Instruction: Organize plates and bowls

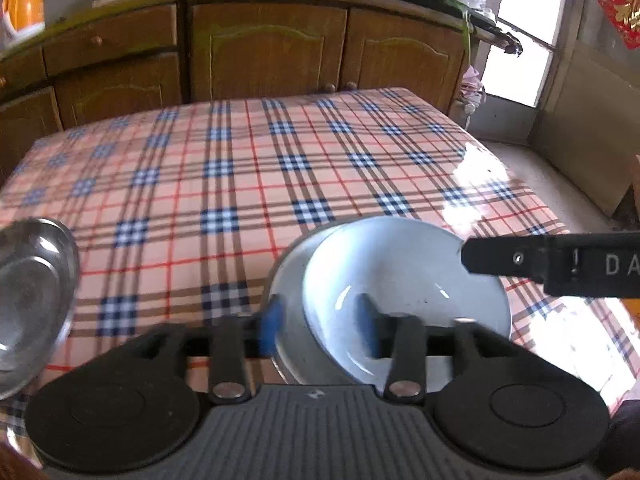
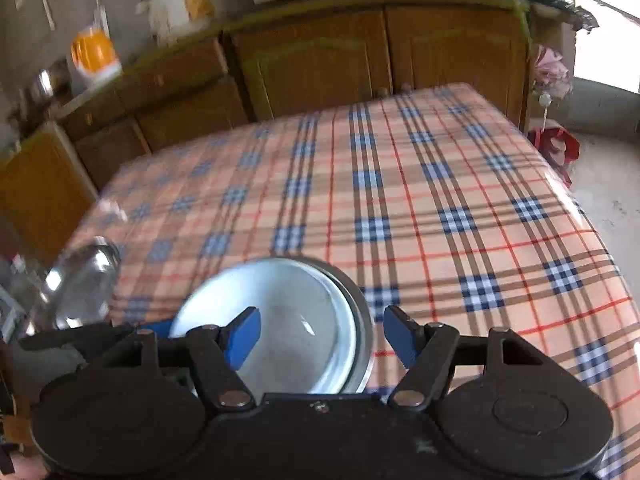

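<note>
Two claws work over one table, and the biggest thing ahead of both is a run of brown wooden cabinets (image 1: 264,48), well beyond the fingertips. Nearer lies the table under a checked cloth (image 1: 280,160) in peach, red and blue, which stretches away from the claws on every side.

Just ahead of the left claw (image 1: 320,312), a grey metal dish (image 1: 286,272) sits on the cloth with a white bowl (image 1: 400,276) resting inside it, shifted towards the dish's right side. The near left rim of the white bowl lies between this claw's jaws. One blue pad (image 1: 272,328) stands outside the bowl wall, over the metal dish, and the other is inside the bowl. Neither pad looks pressed against the wall, so the claw stands part open around the rim and grips nothing.

Off to the left of the left claw, well apart from it, a shiny steel dish (image 1: 36,292) lies at the table's edge.

The right claw (image 2: 320,320) is spread wide and holds nothing. Its left pad (image 2: 244,336) hangs over the white bowl (image 2: 272,312), its right pad over bare cloth, and the right rim of the grey metal dish (image 2: 360,300) falls between them. That view is blurred, so I cannot tell its height above the dishes. From the left wrist view, one of its black fingers (image 1: 520,258) reaches in from the right, over the bowl's far right rim.
</note>
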Available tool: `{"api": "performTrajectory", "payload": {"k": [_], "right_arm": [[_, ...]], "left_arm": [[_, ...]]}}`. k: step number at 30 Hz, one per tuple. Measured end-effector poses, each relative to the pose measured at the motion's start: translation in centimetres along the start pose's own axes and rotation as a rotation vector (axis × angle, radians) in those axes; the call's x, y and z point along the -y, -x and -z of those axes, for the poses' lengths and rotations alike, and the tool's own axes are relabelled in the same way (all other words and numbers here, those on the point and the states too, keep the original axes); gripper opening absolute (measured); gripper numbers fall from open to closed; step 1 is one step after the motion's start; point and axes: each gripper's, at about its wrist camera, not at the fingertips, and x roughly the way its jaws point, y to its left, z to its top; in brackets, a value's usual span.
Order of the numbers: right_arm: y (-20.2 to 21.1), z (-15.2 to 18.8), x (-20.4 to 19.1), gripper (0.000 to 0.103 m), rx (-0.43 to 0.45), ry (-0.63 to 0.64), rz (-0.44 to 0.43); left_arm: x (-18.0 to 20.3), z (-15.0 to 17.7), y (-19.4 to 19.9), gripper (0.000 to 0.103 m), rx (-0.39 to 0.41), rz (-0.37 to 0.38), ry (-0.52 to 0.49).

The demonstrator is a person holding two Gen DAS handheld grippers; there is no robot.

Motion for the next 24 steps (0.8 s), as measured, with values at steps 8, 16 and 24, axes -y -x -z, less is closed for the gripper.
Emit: {"api": "performTrajectory", "payload": {"k": [8, 16, 24], "right_arm": [[0.0, 1.5, 1.3, 0.082, 0.026, -0.085, 0.019], [-1.0, 2.2, 1.8, 0.081, -0.019, -0.099, 0.032], [-2.5, 2.6, 2.9, 0.081, -0.038, -0.148, -0.008]], "left_arm": [[-1.4, 0.2, 0.6, 0.068, -0.011, -0.062, 0.03], [-1.7, 0.3, 0.1, 0.082, -0.047, -0.079, 0.022], [-2.3, 0.3, -1.2, 0.091, -0.074, -0.078, 0.026]]}}
